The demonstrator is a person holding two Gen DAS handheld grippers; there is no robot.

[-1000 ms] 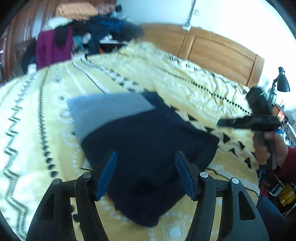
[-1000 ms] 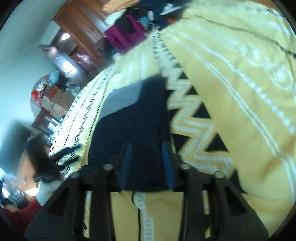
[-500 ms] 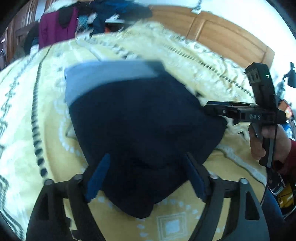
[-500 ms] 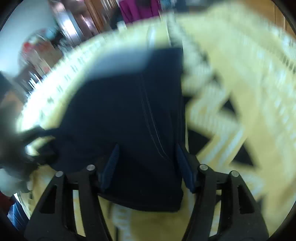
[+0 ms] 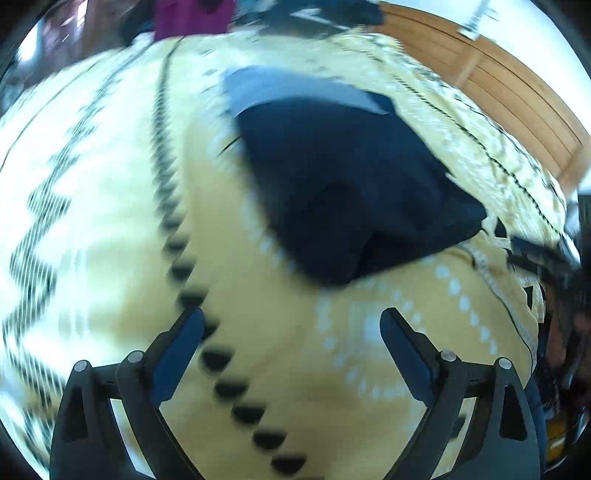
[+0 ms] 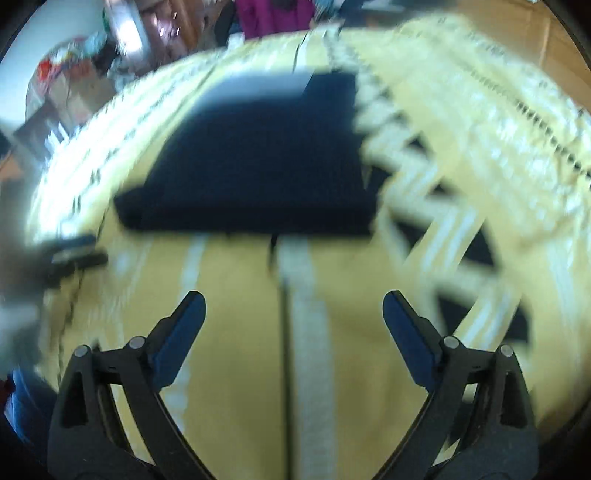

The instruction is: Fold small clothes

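Note:
A folded dark navy garment (image 5: 354, 184) with a grey band at its far end lies flat on the yellow patterned bedspread (image 5: 110, 229). In the right wrist view the same garment (image 6: 258, 162) forms a neat rectangle. My left gripper (image 5: 291, 325) is open, held back from the garment's near corner, nothing between its fingers. My right gripper (image 6: 293, 308) is open too, hovering over bare bedspread short of the garment's near edge. Both views are motion-blurred. The other gripper shows as a dark blur at the right edge of the left wrist view and at the left edge of the right wrist view.
A wooden headboard (image 5: 498, 96) runs along the bed's far right side. A pile of clothes, with a magenta one (image 6: 273, 14), sits beyond the bed's far end. The yellow bedspread (image 6: 332, 332) stretches all around the garment.
Both grippers have pulled back off the garment towards the near edge of the bed and opened wider. The garment lies still, folded.

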